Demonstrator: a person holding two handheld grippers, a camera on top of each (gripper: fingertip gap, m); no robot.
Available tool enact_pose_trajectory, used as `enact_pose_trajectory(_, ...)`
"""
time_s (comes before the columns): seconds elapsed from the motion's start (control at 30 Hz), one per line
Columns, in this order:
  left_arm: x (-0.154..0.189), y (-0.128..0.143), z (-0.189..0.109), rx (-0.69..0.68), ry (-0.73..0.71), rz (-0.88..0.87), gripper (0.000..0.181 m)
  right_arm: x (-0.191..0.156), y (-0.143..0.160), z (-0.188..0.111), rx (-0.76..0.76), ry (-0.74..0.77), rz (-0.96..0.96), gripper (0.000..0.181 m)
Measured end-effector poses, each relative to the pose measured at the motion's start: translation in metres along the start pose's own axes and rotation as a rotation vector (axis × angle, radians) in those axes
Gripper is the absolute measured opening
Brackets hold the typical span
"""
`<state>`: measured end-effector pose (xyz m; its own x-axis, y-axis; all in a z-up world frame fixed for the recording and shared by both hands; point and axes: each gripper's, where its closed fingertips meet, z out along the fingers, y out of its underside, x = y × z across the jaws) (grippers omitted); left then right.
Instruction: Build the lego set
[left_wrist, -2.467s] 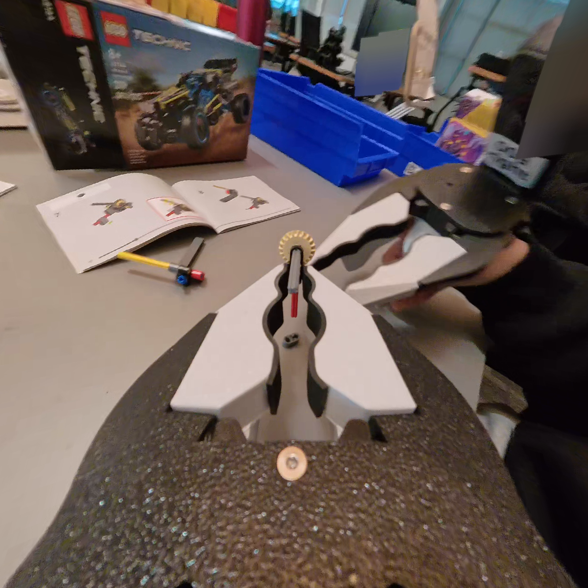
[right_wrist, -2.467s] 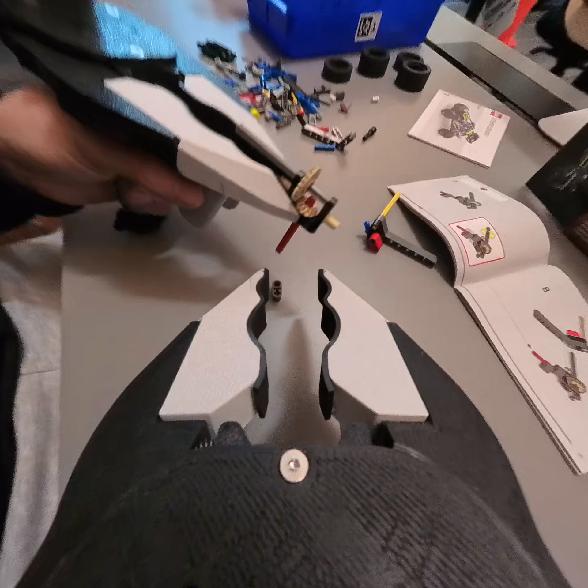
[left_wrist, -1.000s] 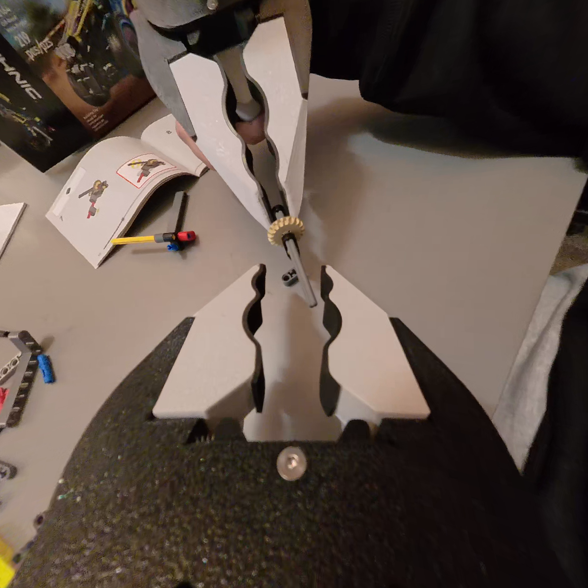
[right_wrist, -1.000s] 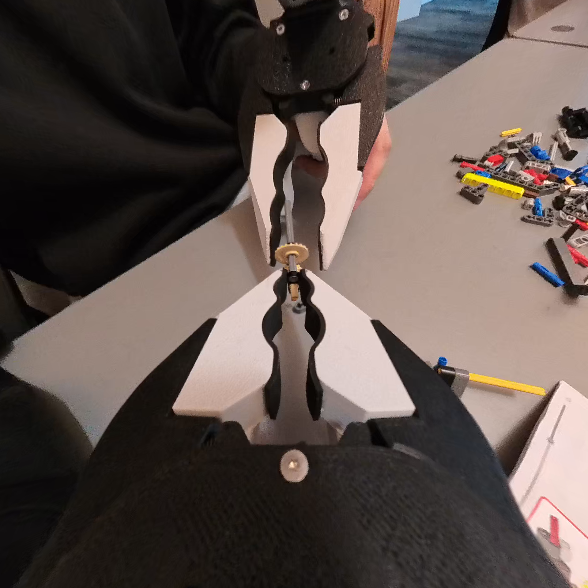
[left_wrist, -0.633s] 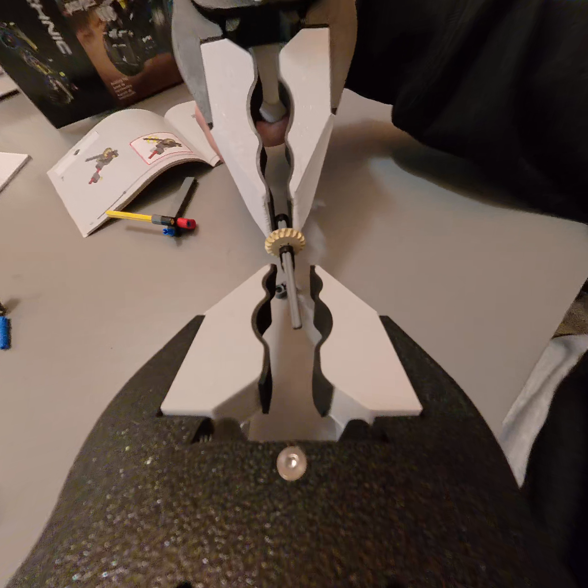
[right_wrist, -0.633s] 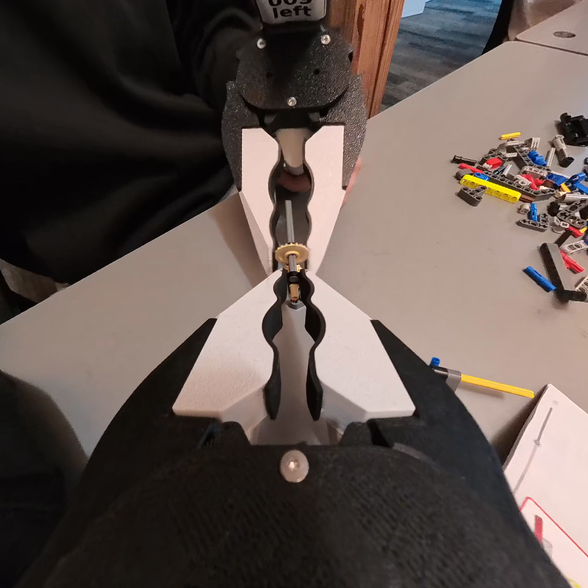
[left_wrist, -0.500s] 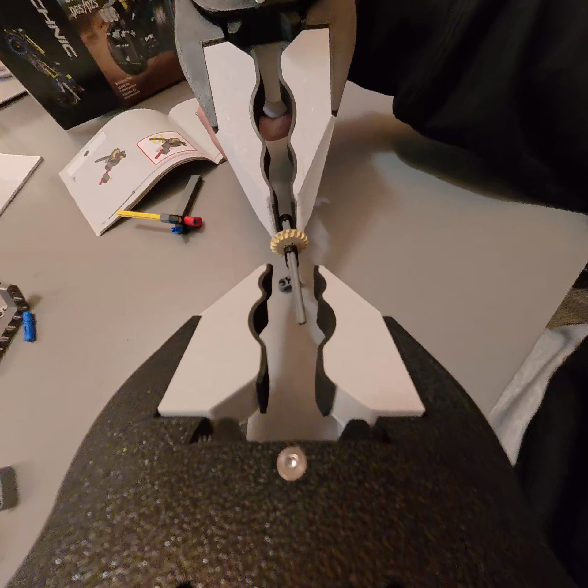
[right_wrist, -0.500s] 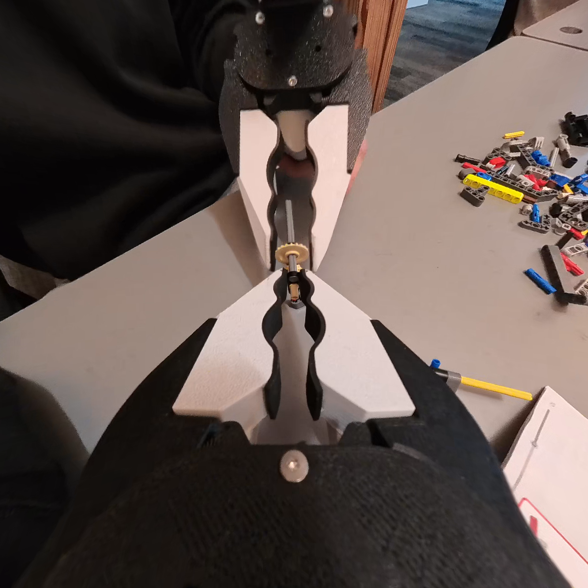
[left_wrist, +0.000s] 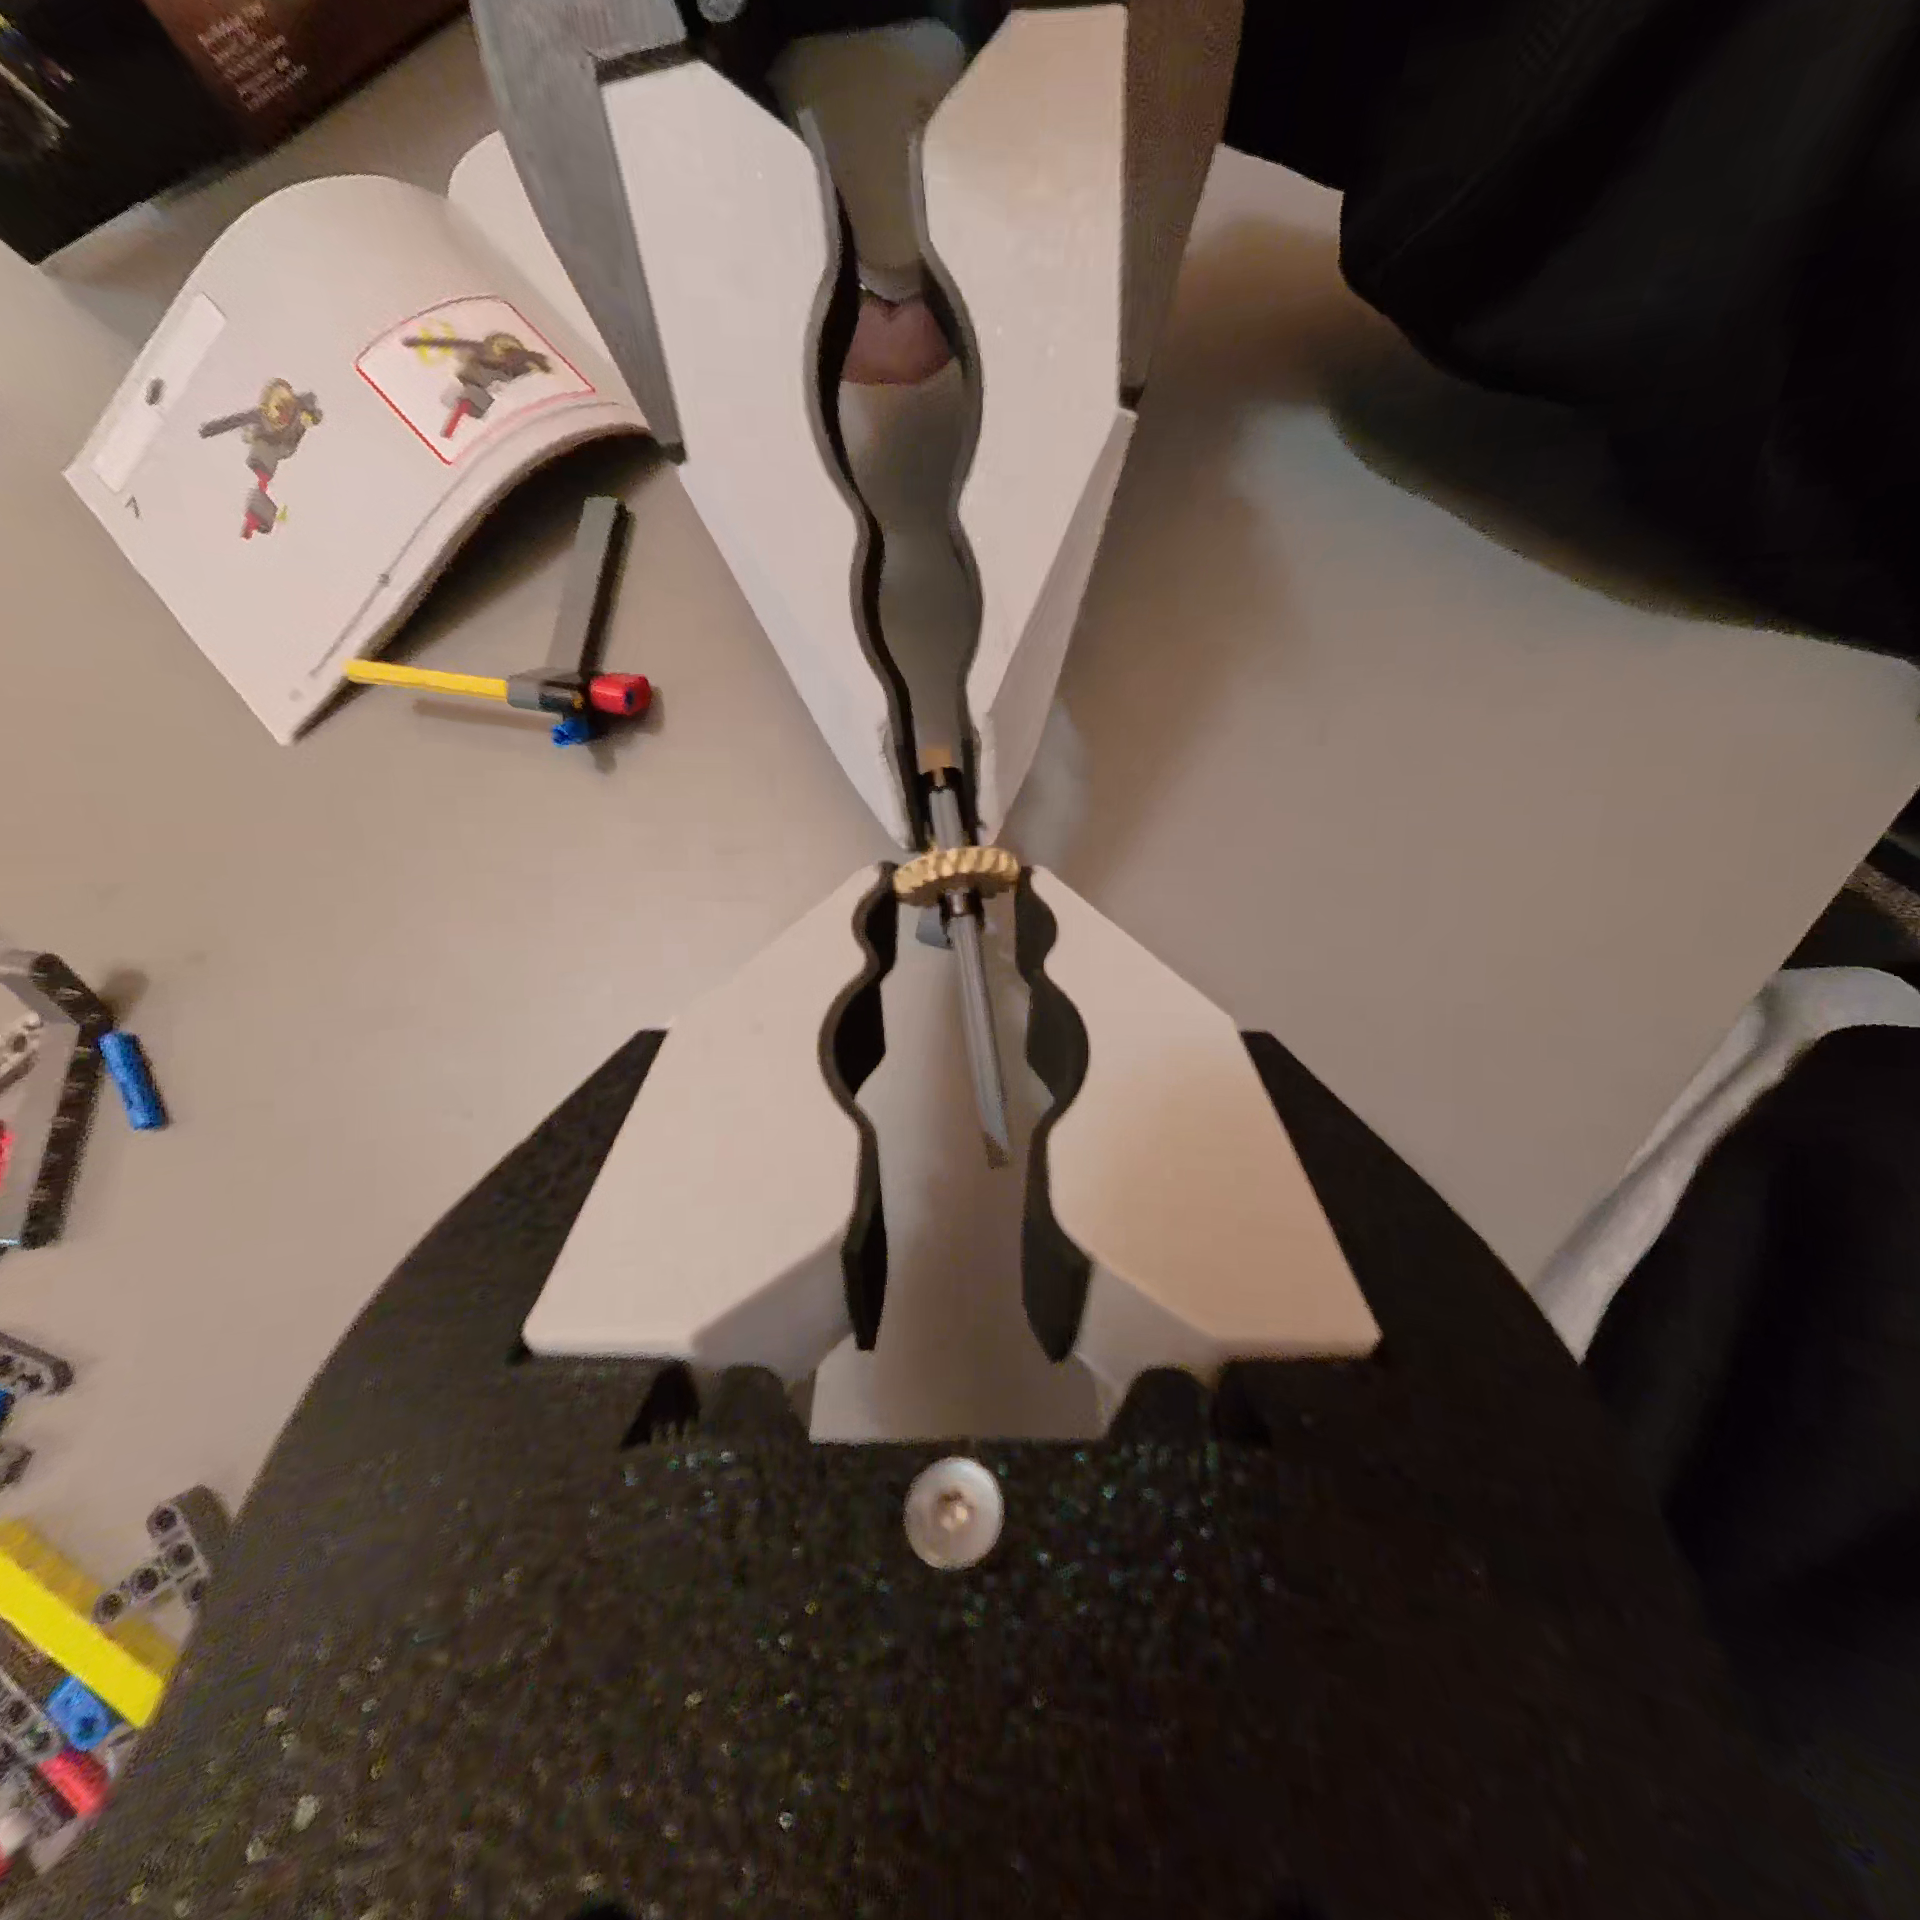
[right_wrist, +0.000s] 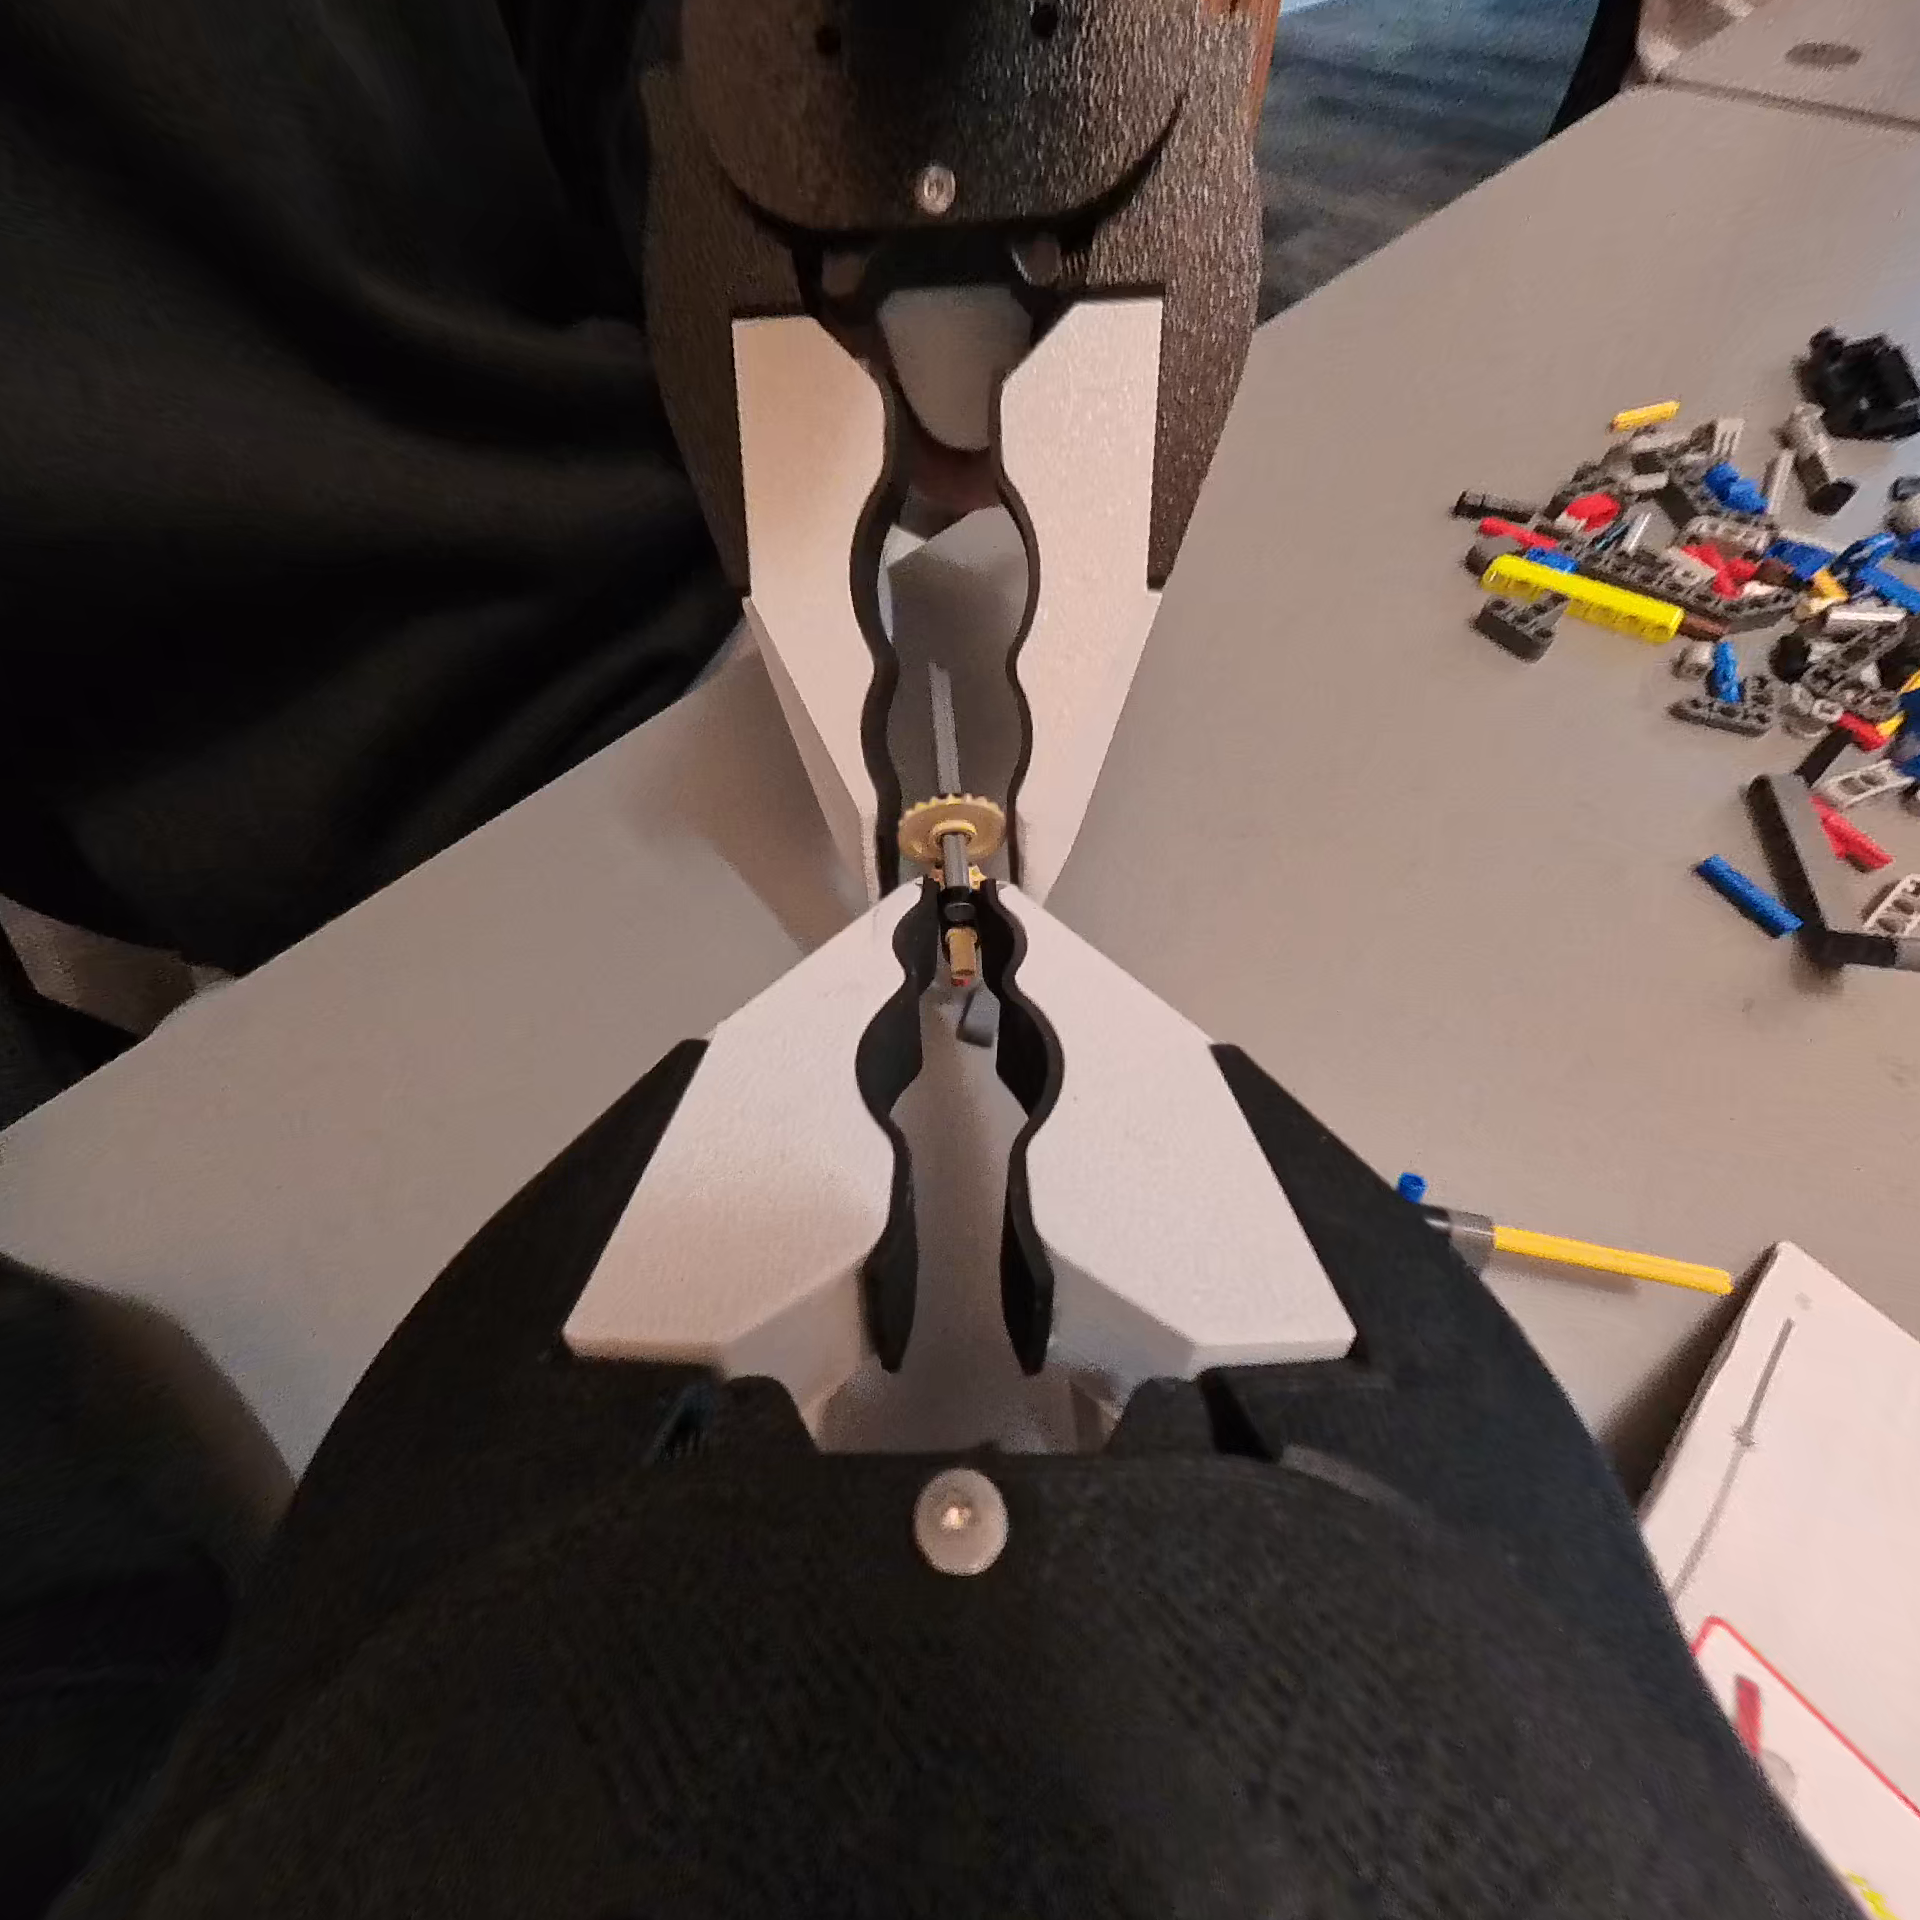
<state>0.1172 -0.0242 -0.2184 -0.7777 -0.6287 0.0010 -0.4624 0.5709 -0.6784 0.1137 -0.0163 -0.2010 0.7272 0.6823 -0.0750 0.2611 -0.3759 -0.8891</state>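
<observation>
Right gripper (right_wrist: 958, 902): your fingers pinch the rod (right_wrist: 944, 727) end. Left gripper (left_wrist: 956, 894): spread around the tan gear (left_wrist: 954, 868). Light, slippery; grip behind the gear.

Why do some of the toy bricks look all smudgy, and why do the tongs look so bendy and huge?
Left wrist view: loose bricks at the edge smear, the tan gear stays sharp. Right wrist view: brick pile looks soft; the wide lens swells the near tongs.
</observation>
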Motion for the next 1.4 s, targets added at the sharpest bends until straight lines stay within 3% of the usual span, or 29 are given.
enact_pose_trajectory(0.03, -0.001, -0.002, 0.000, 0.001, -0.003, 0.006, 0.019, 0.000, -0.001, -0.001, -0.004, 0.006, -0.007, 0.005)
enact_pose_trajectory(0.23, -0.011, -0.004, -0.002, 0.035, -0.052, 0.030, 0.018, 0.008, -0.003, -0.007, -0.045, 0.083, 0.036, 0.006)
enact_pose_trajectory(0.37, -0.024, -0.002, -0.015, 0.106, -0.089, -0.007, 0.018, 0.007, 0.004, -0.019, -0.117, 0.189, 0.054, 0.021)
enact_pose_trajectory(0.57, -0.016, 0.007, -0.024, 0.231, 0.074, -0.107, 0.018, -0.006, 0.037, 0.002, -0.282, 0.294, 0.002, 0.029)
enact_pose_trajectory(0.87, -0.009, 0.016, -0.007, 0.231, 0.181, -0.149, 0.018, 0.007, 0.046, 0.026, -0.298, 0.374, 0.081, 0.022)
enact_pose_trajectory(1.0, -0.014, 0.017, -0.007, 0.237, 0.174, -0.149, 0.018, 0.008, 0.048, 0.025, -0.295, 0.381, 0.107, 0.005)
enact_pose_trajectory(1.2, -0.020, 0.011, -0.014, 0.299, 0.174, -0.185, 0.018, 0.002, 0.047, 0.027, -0.236, 0.442, 0.279, 0.005)
enact_pose_trajectory(1.4, -0.018, 0.009, -0.016, 0.333, 0.169, -0.194, 0.018, 0.008, 0.043, 0.032, -0.157, 0.726, 0.545, 0.005)
